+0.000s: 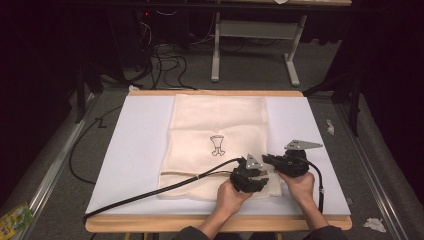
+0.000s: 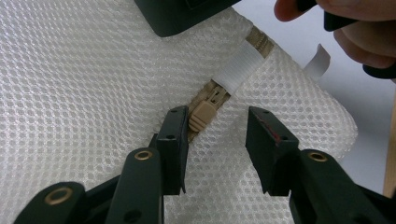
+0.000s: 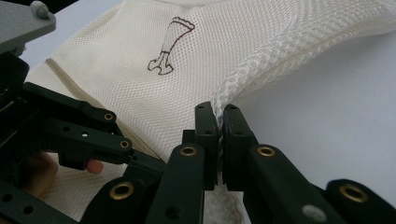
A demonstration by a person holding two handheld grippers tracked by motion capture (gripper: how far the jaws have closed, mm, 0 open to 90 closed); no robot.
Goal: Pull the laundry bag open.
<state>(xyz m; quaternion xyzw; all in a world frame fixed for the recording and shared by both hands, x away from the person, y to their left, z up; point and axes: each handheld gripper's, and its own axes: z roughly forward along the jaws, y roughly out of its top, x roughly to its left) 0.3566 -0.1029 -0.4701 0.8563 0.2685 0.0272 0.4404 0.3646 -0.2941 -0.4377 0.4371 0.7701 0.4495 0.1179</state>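
A cream mesh bag [image 1: 200, 120] with a small dark printed figure [image 1: 217, 145] lies flat on the white mat [image 1: 140, 140]. Both grippers work at its near right corner. In the left gripper view, my left gripper [image 2: 217, 122] stands open over the bag's tan zipper; the tan zipper pull [image 2: 201, 116] lies between the jaws, against the left one. A white ribbed band [image 2: 239, 67] covers the zipper's end. My right gripper [image 3: 219, 112] is shut on the bag's mesh edge [image 3: 243, 79] and lifts it a little. From above, the left gripper [image 1: 248, 179] sits just left of the right gripper [image 1: 270, 159].
The mat covers a wooden table [image 1: 150, 224]. A black cable [image 1: 150, 192] trails from the left gripper across the bag's near edge to the left. On the floor are a green packet [image 1: 15, 217], scraps of paper [image 1: 374, 224] and a metal table frame [image 1: 255, 30] beyond.
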